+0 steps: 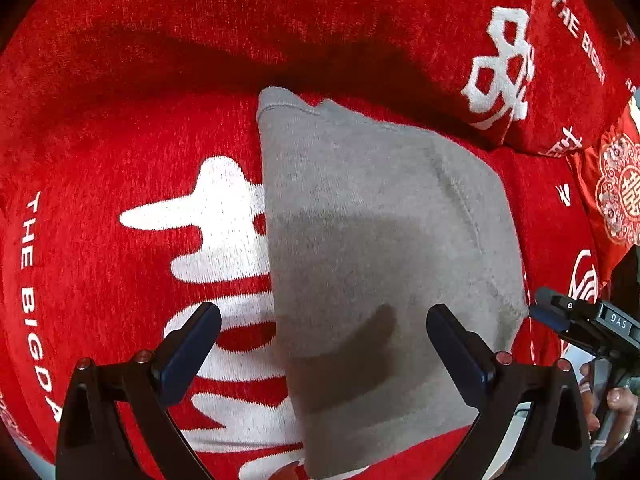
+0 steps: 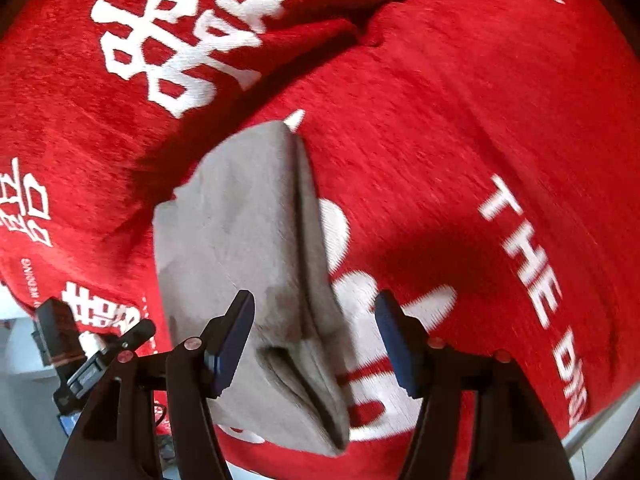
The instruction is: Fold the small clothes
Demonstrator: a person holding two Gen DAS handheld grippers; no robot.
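Grey garment lies below both spread hand-held grippers

A red blanket with a soft pile covers almost all of the surface in both views. It has large white characters and white words, "THE BIG" among them. A second fold of the same red cloth lies raised along the far side. At the right edge, a red cushion with a round pale ornament. Light from above gives dark, soft shadows.
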